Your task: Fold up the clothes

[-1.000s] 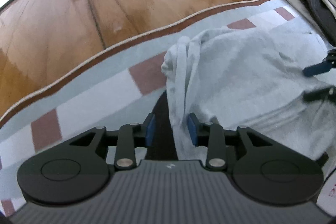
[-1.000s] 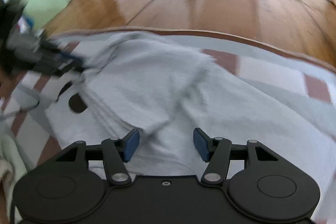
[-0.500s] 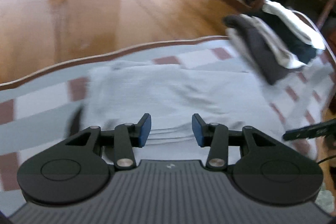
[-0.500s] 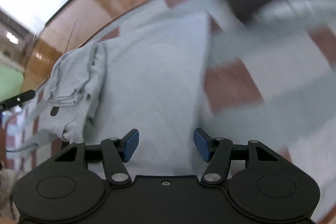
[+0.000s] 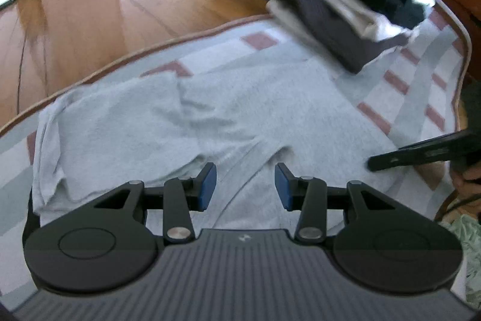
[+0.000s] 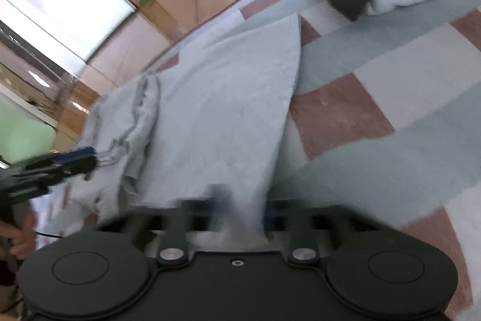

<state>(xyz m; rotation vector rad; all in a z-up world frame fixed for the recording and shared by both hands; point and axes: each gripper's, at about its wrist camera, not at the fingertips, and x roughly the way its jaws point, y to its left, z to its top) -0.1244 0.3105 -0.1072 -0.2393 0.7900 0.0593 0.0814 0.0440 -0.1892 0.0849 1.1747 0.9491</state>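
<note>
Left claw [image 5: 245, 186], spread, hovers over grey garment [image 5: 210, 116].

Light grey garment [image 5: 186, 122] on a rug [image 5: 421, 74] checked in pale grey, white and dusty red; at 1 o'clock, stacked charcoal, black and white clothes [image 5: 345, 5]; honey-brown floor [image 5: 105, 14].

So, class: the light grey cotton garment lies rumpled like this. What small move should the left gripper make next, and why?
Probably lower the left gripper and close on the fold of the light grey cotton garment just ahead of it. Its jaws stand open over the cloth, holding nothing, and the garment lies creased and not yet folded on the checked rug.
</note>
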